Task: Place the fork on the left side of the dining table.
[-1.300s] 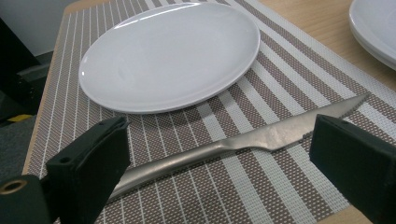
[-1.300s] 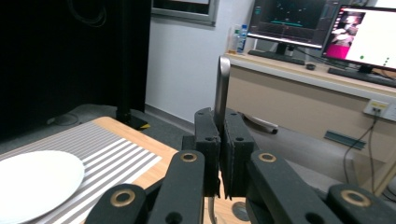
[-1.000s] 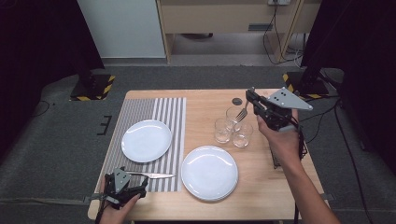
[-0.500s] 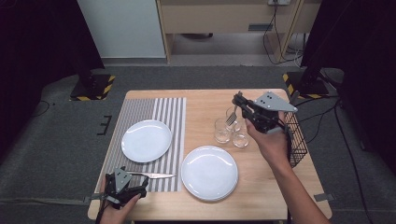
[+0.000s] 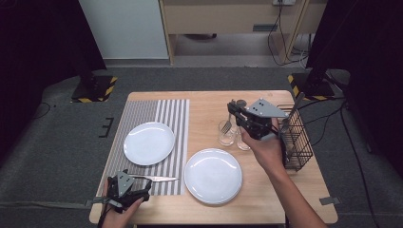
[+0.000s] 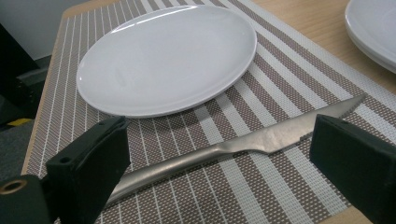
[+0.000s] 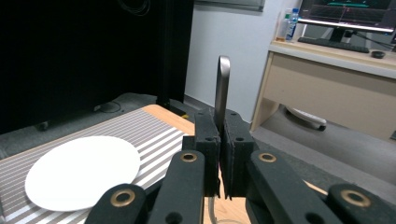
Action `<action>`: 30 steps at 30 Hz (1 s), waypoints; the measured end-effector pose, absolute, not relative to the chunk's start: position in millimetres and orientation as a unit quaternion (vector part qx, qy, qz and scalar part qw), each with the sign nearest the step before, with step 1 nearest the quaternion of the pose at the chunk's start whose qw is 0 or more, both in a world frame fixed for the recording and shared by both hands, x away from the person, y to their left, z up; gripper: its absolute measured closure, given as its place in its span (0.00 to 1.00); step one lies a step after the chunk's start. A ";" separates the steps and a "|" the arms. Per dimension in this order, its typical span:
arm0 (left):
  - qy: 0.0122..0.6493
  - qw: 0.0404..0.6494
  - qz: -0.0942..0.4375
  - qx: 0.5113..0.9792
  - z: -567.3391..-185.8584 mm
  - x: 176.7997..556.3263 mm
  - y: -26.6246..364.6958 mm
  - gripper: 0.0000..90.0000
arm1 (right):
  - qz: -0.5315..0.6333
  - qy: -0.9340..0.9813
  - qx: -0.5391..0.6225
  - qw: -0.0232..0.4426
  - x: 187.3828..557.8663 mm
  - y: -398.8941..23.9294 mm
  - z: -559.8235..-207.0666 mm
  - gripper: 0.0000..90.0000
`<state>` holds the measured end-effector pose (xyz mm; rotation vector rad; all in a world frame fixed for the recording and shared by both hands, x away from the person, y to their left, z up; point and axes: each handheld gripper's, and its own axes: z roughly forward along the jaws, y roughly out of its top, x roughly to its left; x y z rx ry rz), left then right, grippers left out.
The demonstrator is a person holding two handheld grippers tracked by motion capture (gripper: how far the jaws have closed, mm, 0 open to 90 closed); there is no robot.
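My right gripper (image 5: 237, 115) hovers over the glasses and is shut on a metal fork (image 5: 227, 125), whose tines hang down above the left glass (image 5: 226, 137). In the right gripper view the fork's handle (image 7: 222, 86) rises straight up from between the closed jaws of the right gripper (image 7: 219, 127). My left gripper (image 5: 127, 189) rests at the table's front left corner, open. Its jaws stand wide on either side of a steel knife (image 6: 233, 148) lying on the striped placemat (image 6: 280, 88). The knife (image 5: 157, 179) points right.
A white plate (image 5: 148, 143) sits on the placemat (image 5: 173, 114), a second plate (image 5: 213, 175) on bare wood. Another glass (image 5: 243, 143) stands beside the first. A black wire basket (image 5: 295, 140) with a utensil in it stands at the right edge.
My right gripper has carried the fork left and down, from near the basket to above the glasses. The left gripper and knife have not moved.
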<state>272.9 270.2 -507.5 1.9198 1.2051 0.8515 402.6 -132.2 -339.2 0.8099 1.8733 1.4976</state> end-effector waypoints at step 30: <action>0.394 0.391 0.315 0.770 -470.2 304.8 222.2 0.08 | 0.561 0.741 0.273 0.248 403.3 -84.6 -367.5 0.97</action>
